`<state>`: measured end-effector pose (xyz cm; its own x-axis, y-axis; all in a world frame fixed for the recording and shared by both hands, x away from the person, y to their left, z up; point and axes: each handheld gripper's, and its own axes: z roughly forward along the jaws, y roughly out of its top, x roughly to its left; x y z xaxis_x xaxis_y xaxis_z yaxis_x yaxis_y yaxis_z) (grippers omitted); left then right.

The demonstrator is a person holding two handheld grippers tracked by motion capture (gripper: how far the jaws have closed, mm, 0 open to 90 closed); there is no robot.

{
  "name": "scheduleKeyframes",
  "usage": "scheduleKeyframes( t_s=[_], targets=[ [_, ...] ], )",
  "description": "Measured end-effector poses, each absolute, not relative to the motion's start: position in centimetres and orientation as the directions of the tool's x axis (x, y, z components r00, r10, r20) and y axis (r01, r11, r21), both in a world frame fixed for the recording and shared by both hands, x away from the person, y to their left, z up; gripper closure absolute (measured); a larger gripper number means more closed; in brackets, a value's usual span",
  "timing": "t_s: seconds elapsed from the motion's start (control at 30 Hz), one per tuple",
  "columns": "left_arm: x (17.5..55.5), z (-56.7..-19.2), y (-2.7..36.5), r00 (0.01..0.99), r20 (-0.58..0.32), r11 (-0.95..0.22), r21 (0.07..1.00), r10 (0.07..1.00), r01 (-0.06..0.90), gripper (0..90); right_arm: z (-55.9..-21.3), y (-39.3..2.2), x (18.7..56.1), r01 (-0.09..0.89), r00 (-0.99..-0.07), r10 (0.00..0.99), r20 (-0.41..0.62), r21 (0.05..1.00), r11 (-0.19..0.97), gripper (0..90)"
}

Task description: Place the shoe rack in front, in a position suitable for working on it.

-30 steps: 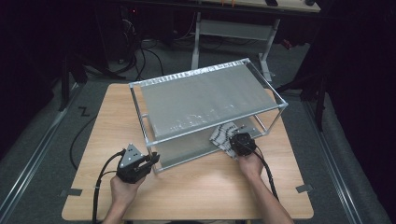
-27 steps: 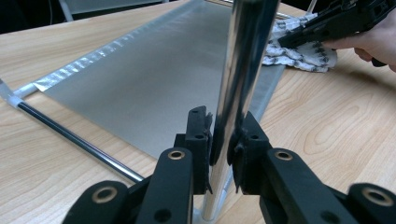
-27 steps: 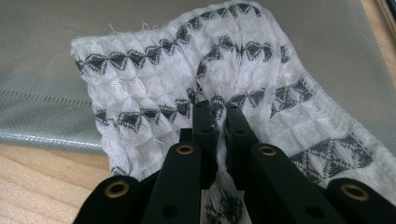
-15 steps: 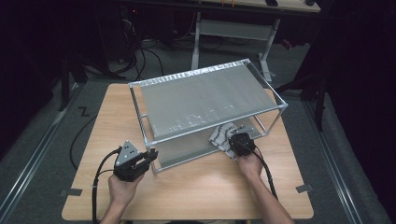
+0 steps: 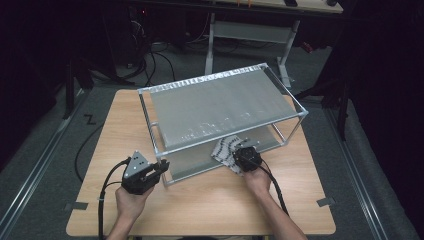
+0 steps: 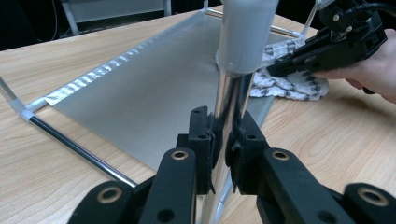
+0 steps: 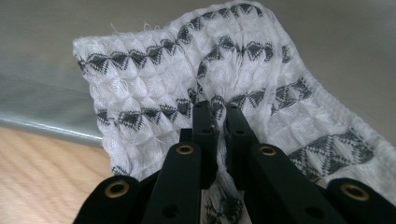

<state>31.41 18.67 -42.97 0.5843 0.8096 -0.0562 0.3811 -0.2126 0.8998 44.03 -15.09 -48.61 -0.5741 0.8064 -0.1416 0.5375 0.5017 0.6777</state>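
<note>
A two-tier metal rack stands on the wooden table. My left gripper is shut on the rack's front-left chrome post, its jaws pressing the tube from both sides. A white cloth with a dark diamond pattern lies crumpled at the front edge of the lower shelf. My right gripper is shut on a fold of that cloth, pinched between the jaw tips. In the left gripper view the right gripper and its hand rest over the cloth.
The rack covers the table's middle and back, with a bare wood strip in front of it. Cables trail from both grippers toward the near edge. A metal stand and floor cables sit beyond the table.
My right gripper has shifted a little to the left along the lower shelf's front edge, dragging the cloth with it. The left gripper has stayed on the post.
</note>
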Motion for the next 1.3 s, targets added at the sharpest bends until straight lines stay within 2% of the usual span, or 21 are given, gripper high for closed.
scheduleKeyframes(
  t_s=[0.2,0.6,0.9,1.07,1.3],
  targets=[
    [31.4,-43.0,18.7,0.587,-0.06,-0.208,0.902,0.808,0.379,80.4,-48.7,-13.4,43.5,0.518,-0.602,0.785,-0.144,0.678,0.522,86.0],
    [31.4,-43.1,18.6,0.588,-0.04,-0.224,0.902,0.808,0.368,80.8,-48.7,-12.8,43.3,0.52,-0.617,0.777,-0.127,0.676,0.523,86.0],
    [31.3,-43.1,18.6,0.587,-0.031,-0.227,0.905,0.809,0.361,81.1,-48.8,-11.1,42.7,0.471,-0.666,0.731,-0.149,0.675,0.567,85.9],
    [31.3,-43.1,18.6,0.588,-0.032,-0.227,0.904,0.808,0.361,81.1,-48.7,-12.4,43.4,0.507,-0.63,0.764,-0.143,0.669,0.544,85.9],
    [31.4,-43.1,18.6,0.586,-0.033,-0.225,0.905,0.81,0.362,81.1,-48.7,-11.0,42.7,0.495,-0.646,0.749,-0.145,0.667,0.557,86.0]
  ],
)
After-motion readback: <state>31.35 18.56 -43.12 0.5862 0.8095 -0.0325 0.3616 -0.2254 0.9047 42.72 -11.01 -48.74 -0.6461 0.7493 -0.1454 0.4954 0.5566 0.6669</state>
